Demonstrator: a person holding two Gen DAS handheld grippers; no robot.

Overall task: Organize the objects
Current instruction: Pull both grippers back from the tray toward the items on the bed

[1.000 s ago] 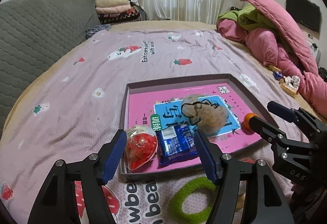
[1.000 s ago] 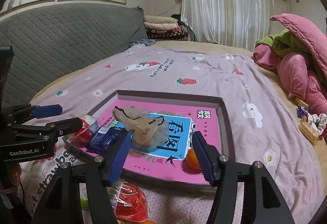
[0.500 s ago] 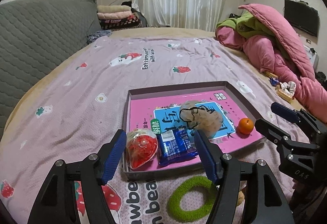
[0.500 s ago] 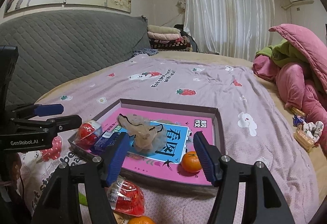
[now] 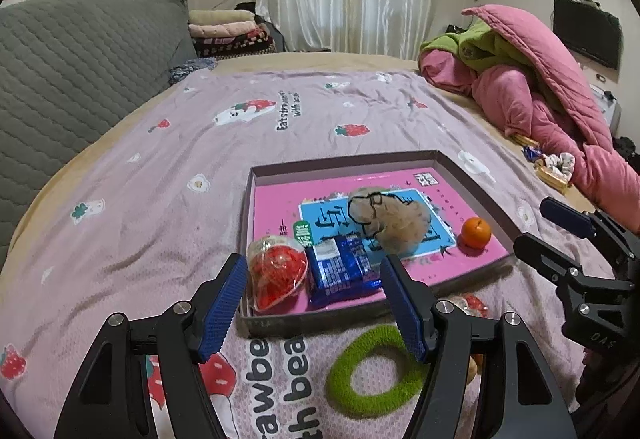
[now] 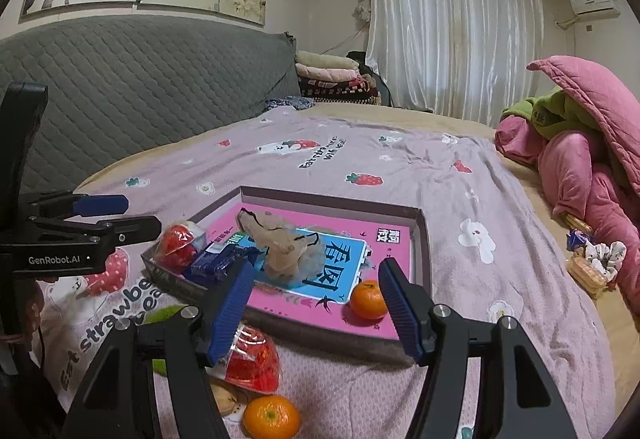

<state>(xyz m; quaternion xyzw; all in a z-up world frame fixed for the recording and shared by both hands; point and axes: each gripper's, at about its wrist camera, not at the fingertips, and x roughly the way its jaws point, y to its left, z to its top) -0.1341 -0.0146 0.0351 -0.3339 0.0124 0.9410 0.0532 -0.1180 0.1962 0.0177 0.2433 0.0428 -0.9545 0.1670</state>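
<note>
On the bed [image 5: 168,175], spread with a lilac strawberry-print sheet, we see a shallow tray [image 5: 472,179] lined with a pink and blue printed sheet. Inside it, at the near left corner, lies a red snack in clear wrap [image 5: 276,271], with a blue foil packet [image 5: 340,271] just beside it. A beige mesh pouch [image 5: 392,223] sits on the blue panel in the middle, and a mandarin [image 5: 476,233] rests near the tray's right edge.

We hold the left hand-held gripper [image 5: 316,303] over the tray's near edge, its blue-padded jaws spread wide and gripping nothing. The right hand-held gripper [image 6: 316,303] hangs likewise with jaws apart and empty, near the tray's right corner.

Outside the tray, toward the near edge of the bed, lie a green fuzzy ring [image 5: 372,371], a second red wrapped snack [image 6: 252,359] and a second mandarin [image 6: 272,417]. Something tan lies beside that mandarin, perhaps a biscuit; we cannot tell. Pink and green quilts [image 5: 532,79] are heaped at the bed's right edge.
</note>
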